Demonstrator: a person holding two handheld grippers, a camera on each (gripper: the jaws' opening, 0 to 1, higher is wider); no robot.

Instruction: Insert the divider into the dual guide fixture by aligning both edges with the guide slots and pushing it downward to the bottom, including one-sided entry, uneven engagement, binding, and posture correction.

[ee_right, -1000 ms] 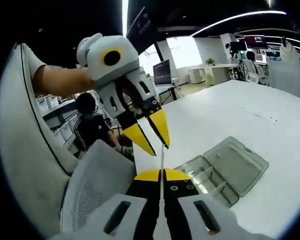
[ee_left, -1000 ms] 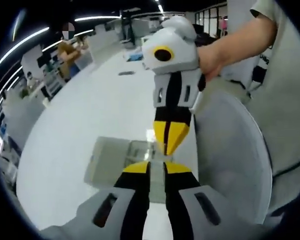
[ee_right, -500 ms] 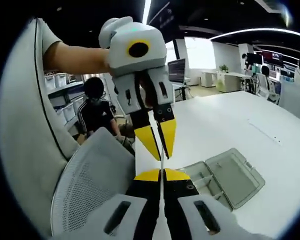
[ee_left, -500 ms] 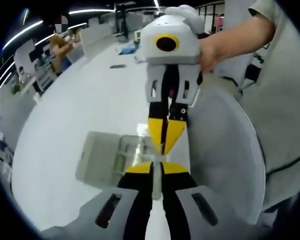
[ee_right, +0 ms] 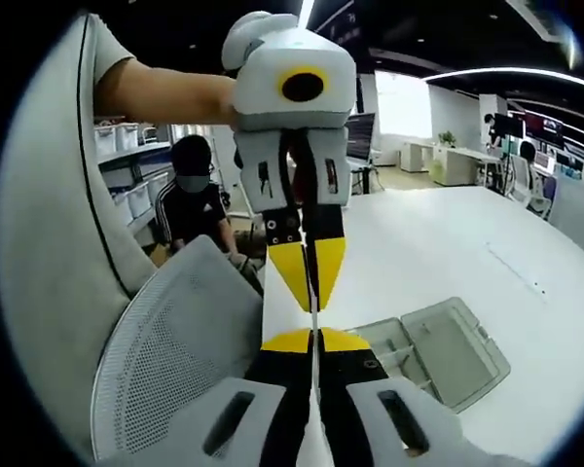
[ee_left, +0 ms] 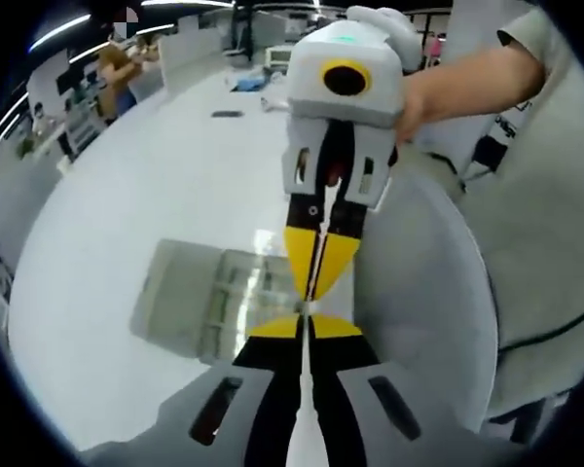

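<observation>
White table: divider pinched between both hand-held grippers.

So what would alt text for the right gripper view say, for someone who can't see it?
Two yellow-tipped claws meet tip to tip, pinching a thin clear divider between them: the right claw from below, the left claw from above. Below lies an open clear plastic box on a white table.

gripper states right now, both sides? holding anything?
Left gripper: shut on the thin clear divider, seen edge-on.
Right gripper: shut on the same divider from the opposite side, tips meeting the left's above the open fixture box.
</observation>
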